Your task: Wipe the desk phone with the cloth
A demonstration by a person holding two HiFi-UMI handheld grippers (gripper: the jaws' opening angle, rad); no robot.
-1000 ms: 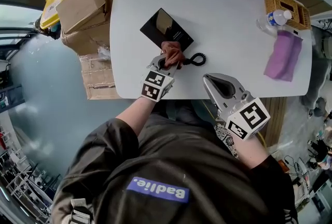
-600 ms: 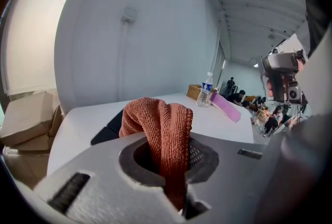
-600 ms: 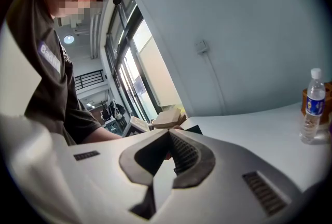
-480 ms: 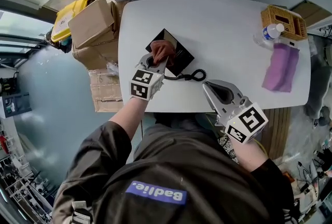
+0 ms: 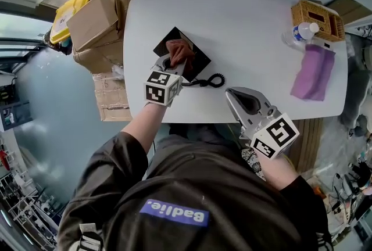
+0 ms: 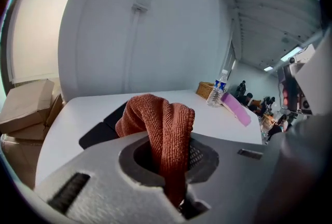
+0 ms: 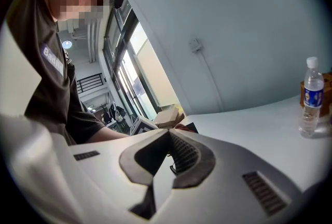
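Off the table's left edge sit stacked boxes [image 5: 93, 11]. On the table [image 5: 250, 23], close to that left edge and nearer my side than the far side, lies the phone [image 5: 197, 61] [image 6: 97, 134], black and turned cornerwise. My left gripper [image 5: 172, 64] [image 6: 162, 137] reaches in over the near edge, and its fingers [image 6: 98, 186] are pinched on the cloth [image 5: 179, 51] [image 6: 162, 129]. The rust-red strip runs down through the gap between them and bunches out past the tips in a folded lump. From the head view that lump sits on the phone's near-left part, though I cannot tell how hard it presses. The coiled cord [image 5: 206, 81] trails from the phone's near corner toward the right, lying flat just inside the near edge. Right of the cord, my right gripper [image 5: 232, 94] [image 7: 168, 134] hangs over the near edge, well apart from the phone. Its fingers [image 7: 218, 166] are pressed together at the tips and hold nothing. At the far right corner stands the basket [image 5: 317, 13] [image 6: 206, 89]. The bottle [image 5: 299, 32] [image 6: 219, 88] [image 7: 311, 96] stands upright just beside it. A purple towel [image 5: 314, 72] [image 6: 236, 109] lies along the right edge, next to the bottle.
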